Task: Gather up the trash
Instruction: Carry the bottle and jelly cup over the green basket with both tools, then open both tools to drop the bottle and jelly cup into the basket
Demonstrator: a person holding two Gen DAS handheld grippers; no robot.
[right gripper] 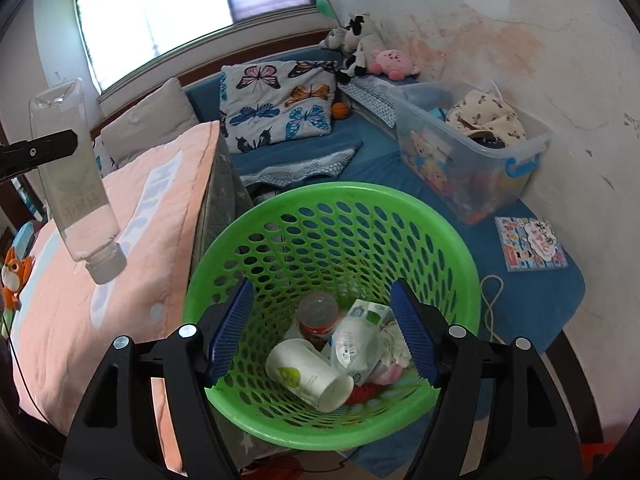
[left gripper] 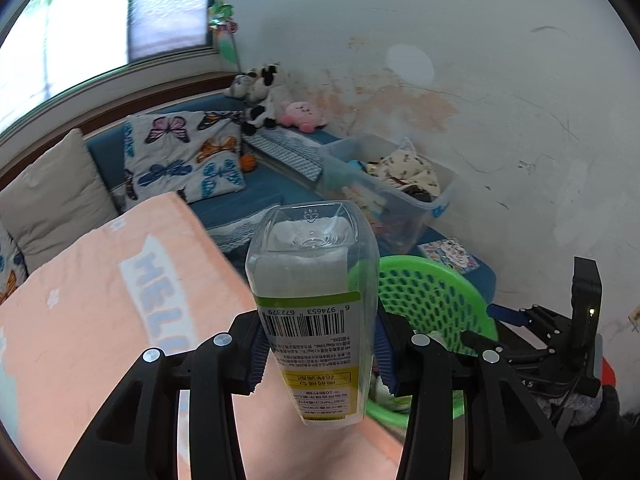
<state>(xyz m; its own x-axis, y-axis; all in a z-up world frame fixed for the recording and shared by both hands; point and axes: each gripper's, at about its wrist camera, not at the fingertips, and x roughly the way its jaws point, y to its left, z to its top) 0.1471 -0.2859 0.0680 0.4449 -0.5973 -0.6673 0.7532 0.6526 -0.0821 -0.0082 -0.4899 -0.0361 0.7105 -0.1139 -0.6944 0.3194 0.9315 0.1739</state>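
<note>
Now left gripper (left gripper: 320, 354) pinching clear bottle (left gripper: 316, 300), neck down, axis near-vertical; right gripper (right gripper: 320, 330) spread above green basket (right gripper: 460, 280).

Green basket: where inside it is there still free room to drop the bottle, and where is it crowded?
In the green basket, the far mesh wall and the left floor behind the paper cup are bare. The near right is crowded with the cup, a small red-labelled bottle and wrappers. The left gripper holds the clear bottle over the peach blanket.
</note>
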